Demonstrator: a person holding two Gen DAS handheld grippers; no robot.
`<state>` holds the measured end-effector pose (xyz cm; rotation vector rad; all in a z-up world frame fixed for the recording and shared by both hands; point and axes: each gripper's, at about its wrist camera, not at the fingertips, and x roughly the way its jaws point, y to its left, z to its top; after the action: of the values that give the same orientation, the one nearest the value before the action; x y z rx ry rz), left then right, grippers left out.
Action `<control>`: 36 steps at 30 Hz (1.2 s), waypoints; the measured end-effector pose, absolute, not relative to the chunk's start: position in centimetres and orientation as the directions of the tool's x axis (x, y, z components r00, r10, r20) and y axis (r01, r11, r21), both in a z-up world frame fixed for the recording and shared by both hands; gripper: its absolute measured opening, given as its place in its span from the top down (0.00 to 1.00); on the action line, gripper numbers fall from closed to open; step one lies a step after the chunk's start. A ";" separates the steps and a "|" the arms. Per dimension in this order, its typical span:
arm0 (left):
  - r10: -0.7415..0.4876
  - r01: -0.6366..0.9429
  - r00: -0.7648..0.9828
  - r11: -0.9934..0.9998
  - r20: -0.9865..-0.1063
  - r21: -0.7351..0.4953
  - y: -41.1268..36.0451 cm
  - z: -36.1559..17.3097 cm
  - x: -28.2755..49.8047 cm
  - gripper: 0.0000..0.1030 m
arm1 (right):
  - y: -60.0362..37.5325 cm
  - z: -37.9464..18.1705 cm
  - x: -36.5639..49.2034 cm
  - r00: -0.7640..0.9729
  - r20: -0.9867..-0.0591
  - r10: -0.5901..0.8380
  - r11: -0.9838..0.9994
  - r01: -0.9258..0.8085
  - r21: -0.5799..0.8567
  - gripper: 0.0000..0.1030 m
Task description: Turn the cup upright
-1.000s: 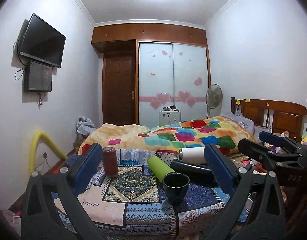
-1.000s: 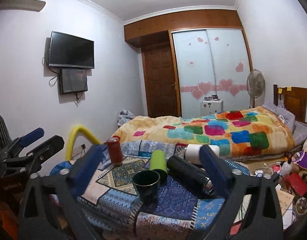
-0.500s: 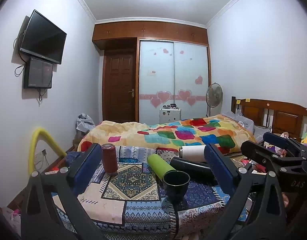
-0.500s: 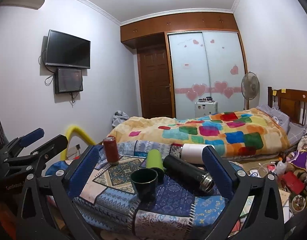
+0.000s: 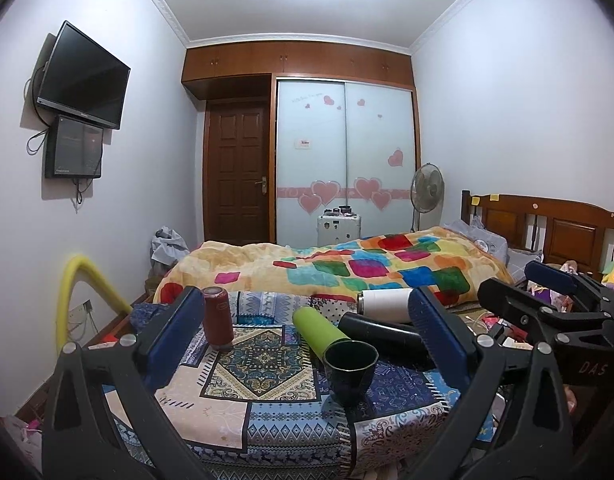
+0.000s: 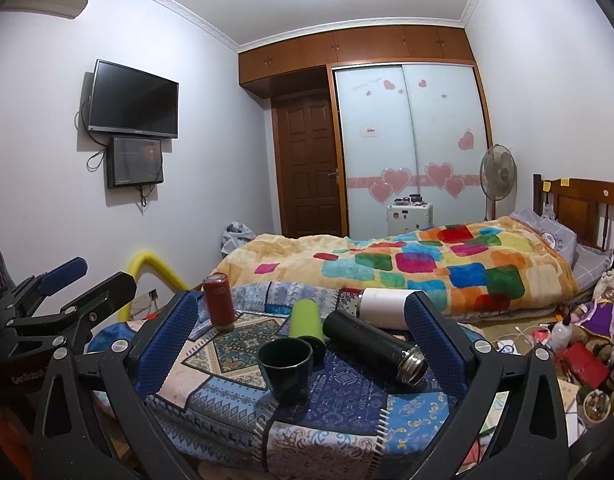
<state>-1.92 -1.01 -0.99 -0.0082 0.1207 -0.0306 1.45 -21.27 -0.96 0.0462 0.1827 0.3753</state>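
Observation:
A dark green cup (image 5: 350,368) (image 6: 286,369) stands upright, mouth up, near the front of a table under a patterned cloth (image 5: 235,404) (image 6: 339,396). A lime green bottle (image 5: 319,330) (image 6: 304,319) lies on its side just behind the cup. My left gripper (image 5: 307,336) is open and empty, back from the cup and above the table's front edge. My right gripper (image 6: 303,332) is open and empty too, likewise back from the cup. Each gripper shows at the other view's edge.
A red can (image 5: 218,316) (image 6: 219,305) stands upright at the table's back left. A black flask (image 5: 381,334) (image 6: 371,340) and a white flask (image 5: 385,300) (image 6: 383,308) lie on their sides at the right. A bed with a colourful quilt (image 5: 347,268) lies behind. Clutter covers the floor at right (image 6: 575,344).
Both grippers have risen a little and drawn slightly back, so the table sits lower in both views. The cup and bottles have not moved.

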 end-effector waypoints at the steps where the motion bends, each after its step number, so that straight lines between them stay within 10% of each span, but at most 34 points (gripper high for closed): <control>1: -0.031 0.030 0.992 1.000 -0.121 -0.008 -1.1 -1.0 -1.9 0.00 | -21.3 -1.0 1.4 0.914 -0.169 0.370 0.929 -0.361 0.079 0.00; 36: -0.043 0.037 0.989 0.998 -0.144 -0.043 -0.5 -1.1 -1.0 0.00 | -21.7 -1.0 1.8 0.918 -0.174 0.357 0.934 -0.347 0.084 0.00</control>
<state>-0.97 -0.50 -1.12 -0.0401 0.1458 -0.0399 1.76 -21.74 -1.03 0.0512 0.1889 0.3624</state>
